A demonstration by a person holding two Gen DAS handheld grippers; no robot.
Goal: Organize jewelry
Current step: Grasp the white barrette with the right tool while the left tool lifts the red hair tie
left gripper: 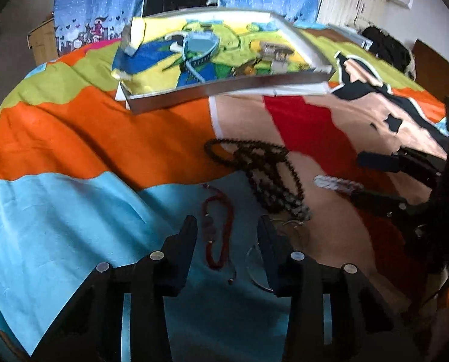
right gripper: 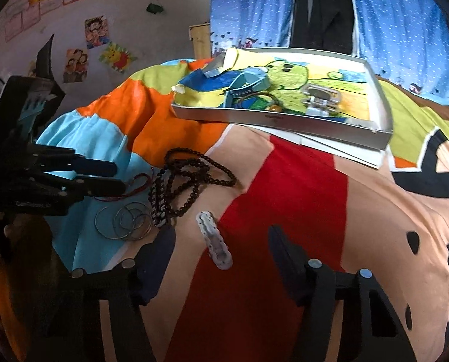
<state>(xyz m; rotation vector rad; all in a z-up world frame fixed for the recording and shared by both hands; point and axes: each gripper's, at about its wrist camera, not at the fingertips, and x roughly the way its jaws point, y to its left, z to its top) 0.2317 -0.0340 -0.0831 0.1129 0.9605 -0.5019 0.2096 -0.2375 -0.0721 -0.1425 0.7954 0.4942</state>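
The left tongs (left gripper: 227,235) stand apart, their jaws straddling the red cord (left gripper: 216,232) without pressing it; the cord lies flat on the blue patch of the bedspread (left gripper: 58,211). The placement suggests the cord is the next pick, with the jaws set either side of its loop so that closing will pinch the strands.

The right tongs (right gripper: 221,241) also stand apart. The white clip (right gripper: 213,244) lies between the jaws, nearer the left one, untouched. Its long axis runs roughly along the tongs' pointing line, so closing would grip it across its narrow width.

Just beyond both tongs lies the rest of the loose jewelry: thin metal hoops (right gripper: 127,220) overlapping one another, and dark beads (right gripper: 191,178) heaped in tangled loops, touching the hoops. These remain unsorted.

Further out, the tray (right gripper: 284,120) rests on white sheets on the bed. It already holds a blue band (right gripper: 248,86), a metal watch (right gripper: 321,99) and a few smaller pieces, so it is judged the destination. The task appears partly done.
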